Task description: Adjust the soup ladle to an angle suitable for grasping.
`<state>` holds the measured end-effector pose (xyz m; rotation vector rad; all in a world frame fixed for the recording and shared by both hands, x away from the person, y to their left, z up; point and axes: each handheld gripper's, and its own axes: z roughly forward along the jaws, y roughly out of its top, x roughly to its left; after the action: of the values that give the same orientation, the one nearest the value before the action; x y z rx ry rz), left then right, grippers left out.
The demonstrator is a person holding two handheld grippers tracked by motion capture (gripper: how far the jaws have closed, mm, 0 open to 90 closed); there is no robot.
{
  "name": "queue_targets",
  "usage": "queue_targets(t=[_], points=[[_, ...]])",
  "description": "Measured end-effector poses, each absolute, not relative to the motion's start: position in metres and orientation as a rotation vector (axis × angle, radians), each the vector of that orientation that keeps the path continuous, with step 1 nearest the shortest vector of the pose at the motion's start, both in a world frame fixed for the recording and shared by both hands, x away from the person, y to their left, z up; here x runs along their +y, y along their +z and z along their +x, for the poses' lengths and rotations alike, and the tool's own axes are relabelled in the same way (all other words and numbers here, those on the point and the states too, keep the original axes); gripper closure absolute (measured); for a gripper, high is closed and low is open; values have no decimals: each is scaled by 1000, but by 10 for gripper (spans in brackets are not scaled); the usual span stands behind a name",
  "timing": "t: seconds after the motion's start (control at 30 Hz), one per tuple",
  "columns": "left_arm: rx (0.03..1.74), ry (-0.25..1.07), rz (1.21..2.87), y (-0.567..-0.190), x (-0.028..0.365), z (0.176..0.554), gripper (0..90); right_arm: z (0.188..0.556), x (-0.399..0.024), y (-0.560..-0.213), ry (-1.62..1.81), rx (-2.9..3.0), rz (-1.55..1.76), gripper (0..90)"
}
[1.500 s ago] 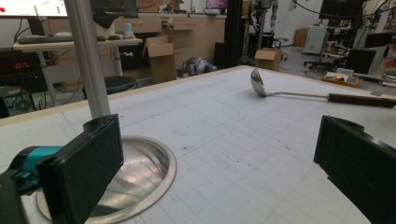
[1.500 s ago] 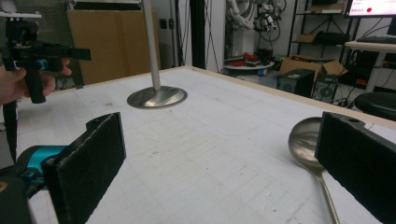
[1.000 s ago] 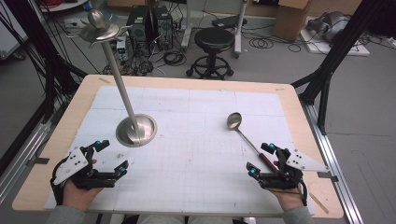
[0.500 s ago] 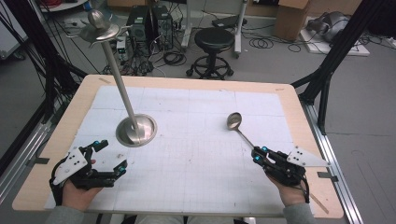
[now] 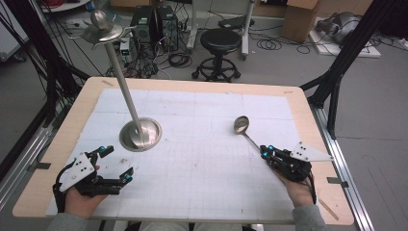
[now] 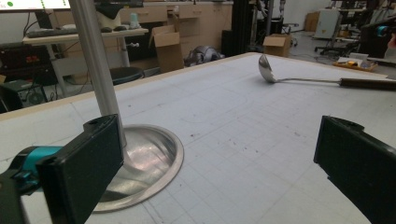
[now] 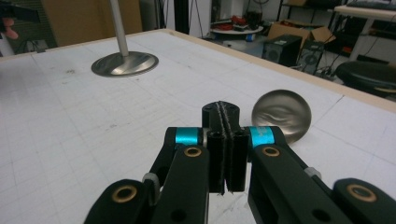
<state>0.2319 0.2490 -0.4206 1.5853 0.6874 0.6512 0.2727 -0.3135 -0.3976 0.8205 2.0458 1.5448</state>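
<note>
The worktop (image 5: 202, 202) carries a tall metal stand (image 5: 139, 132) at ten o'clock, dished base flat, pole leaning away (hooks up top). At two o'clock lies the ladle (image 5: 242, 126), bowl far, handle running back into the right gripper (image 5: 266, 151), whose jaws have just been closing and now pinch that handle. The left gripper (image 5: 117, 163) at seven o'clock stands wide, holding nothing.

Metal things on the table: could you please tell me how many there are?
2: a ladle at the right, by the right gripper, and a pole stand at the left.
</note>
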Motion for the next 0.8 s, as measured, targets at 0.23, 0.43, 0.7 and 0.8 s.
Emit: queue_targets(t=[0.23,0.43,0.7,0.8], points=[[696,655,1606,-421,249,227,18,285,-316,-403,1489,2092,890,893],[721,627,1565,-421,253,224,18,304,-323,-406,1427,2094,922,893],[725,601,1536,-419,254,225,18,335,-321,-409,1360,2181,925,893],[729,601,1531,-419,256,226,18,338,-321,-411,1345,2165,942,892]])
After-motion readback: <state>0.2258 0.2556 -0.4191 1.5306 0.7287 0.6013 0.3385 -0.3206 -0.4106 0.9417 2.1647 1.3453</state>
